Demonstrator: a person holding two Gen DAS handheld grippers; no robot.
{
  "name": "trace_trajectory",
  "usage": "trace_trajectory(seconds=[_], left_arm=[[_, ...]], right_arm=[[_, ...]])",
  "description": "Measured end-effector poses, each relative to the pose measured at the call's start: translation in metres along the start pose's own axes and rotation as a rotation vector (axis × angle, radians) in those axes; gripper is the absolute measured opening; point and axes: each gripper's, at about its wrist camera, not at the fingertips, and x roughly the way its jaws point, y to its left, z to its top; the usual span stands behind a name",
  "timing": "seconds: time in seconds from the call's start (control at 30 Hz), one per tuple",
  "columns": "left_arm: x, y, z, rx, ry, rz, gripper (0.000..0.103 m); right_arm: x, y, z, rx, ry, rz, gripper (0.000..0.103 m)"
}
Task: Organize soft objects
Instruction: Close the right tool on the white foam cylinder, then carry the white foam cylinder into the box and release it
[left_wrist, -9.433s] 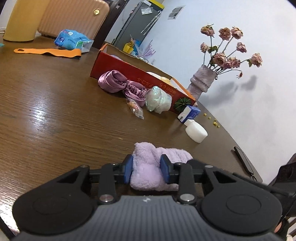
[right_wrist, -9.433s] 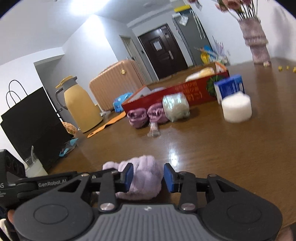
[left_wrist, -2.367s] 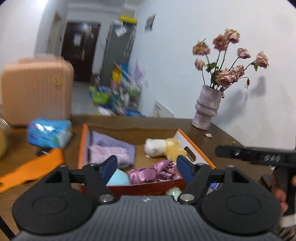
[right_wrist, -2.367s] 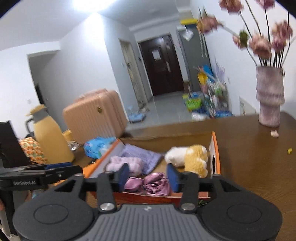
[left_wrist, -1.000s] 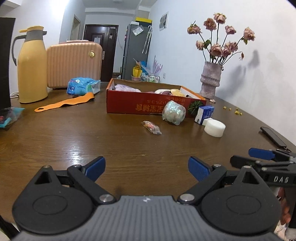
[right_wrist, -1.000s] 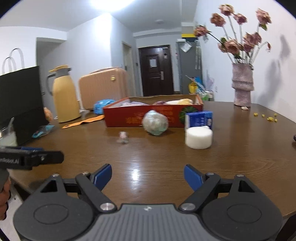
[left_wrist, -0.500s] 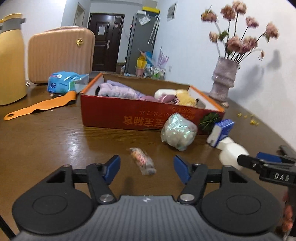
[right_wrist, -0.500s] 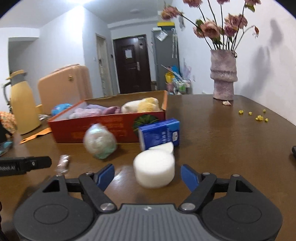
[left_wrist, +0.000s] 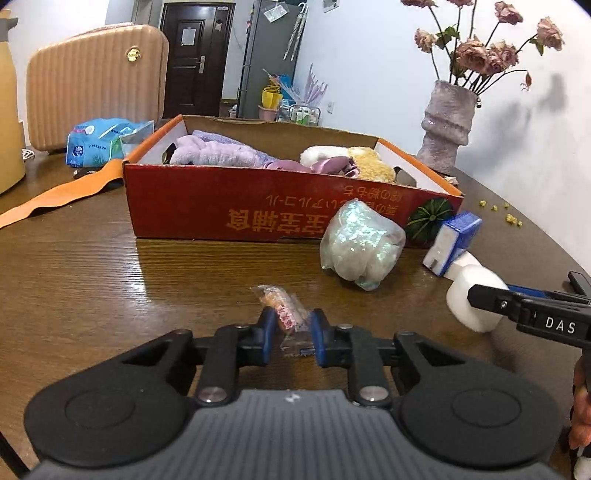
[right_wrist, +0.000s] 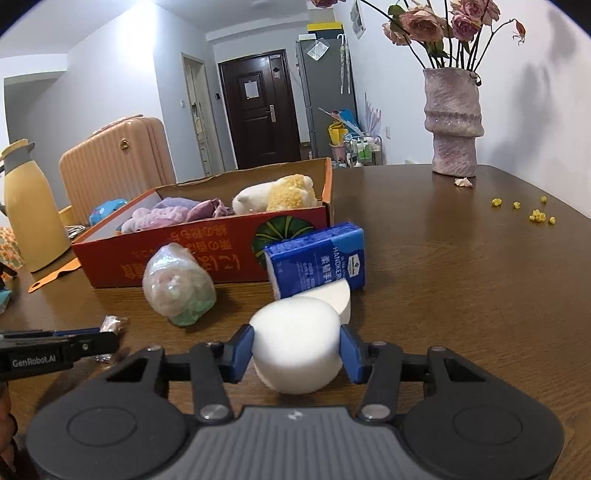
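Landmark: the red cardboard box (left_wrist: 258, 206) with orange rim on the dark wooden counter (left_wrist: 92, 280). It already holds lilac fleece, mauve satin and a white-and-yellow plush.

Left gripper (left_wrist: 293, 338): jaws have just been closing, now drawn nearly together on the small clear-wrapped snack packet (left_wrist: 286, 312). The blue pads press the wrapper's near end. The packet's long axis runs away from the jaws toward the box front, slightly left, so most of it sticks out past the fingertips. It lies in front of the box's front wall, well apart from it.

Right gripper (right_wrist: 297, 349): jaws have just been closing, now at a middling gap around the white round foam puff (right_wrist: 297, 343). Both pads sit against its sides, left and right, and the puff fills the gap. It sits in front of the box's right front corner, with a second white puff (right_wrist: 338, 297) and a blue tissue pack (right_wrist: 317, 260) between it and the box.

The iridescent film-wrapped bundle (left_wrist: 360, 245) lies just before the box front, between the two grippers, untouched.

Key relation, as I read it: the box lies straight ahead of both jaws and its wall stands above them. Each load would need a lift over the front wall, then forward. The left is nearer the box's middle, the right nearer its right end.

Risk, my judgement: slick wrapper held by one end may pivot or slip.
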Motion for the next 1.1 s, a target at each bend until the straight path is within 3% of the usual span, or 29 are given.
trace_trajectory(seconds=[0.4,0.53,0.63,0.8,0.93,1.1], left_arm=[[-0.078,-0.002,-0.018,-0.017,-0.077,-0.068,0.020],[-0.091,0.005,-0.004,-0.040,-0.124,-0.101,0.020],[-0.086,0.016,0.024,-0.060,-0.154,-0.137,0.020],[-0.054,0.031,0.095,-0.004,-0.184,-0.176,0.020],[0.004,0.036,0.149,0.021,-0.126,-0.203,0.020],[0.092,0.039,0.164,0.120,-0.020,-0.070,0.020]], right_arm=[[-0.069,0.031,-0.026,-0.020,-0.033,0.126,0.048],[-0.080,0.036,-0.015,-0.027,-0.071,0.158,0.048],[-0.079,0.040,0.004,-0.054,-0.098,0.183,0.048],[-0.065,0.043,0.068,-0.126,-0.180,0.186,0.048],[-0.009,0.038,0.129,-0.085,-0.131,0.245,0.048],[0.090,0.039,0.168,-0.089,-0.023,0.187,0.048]])
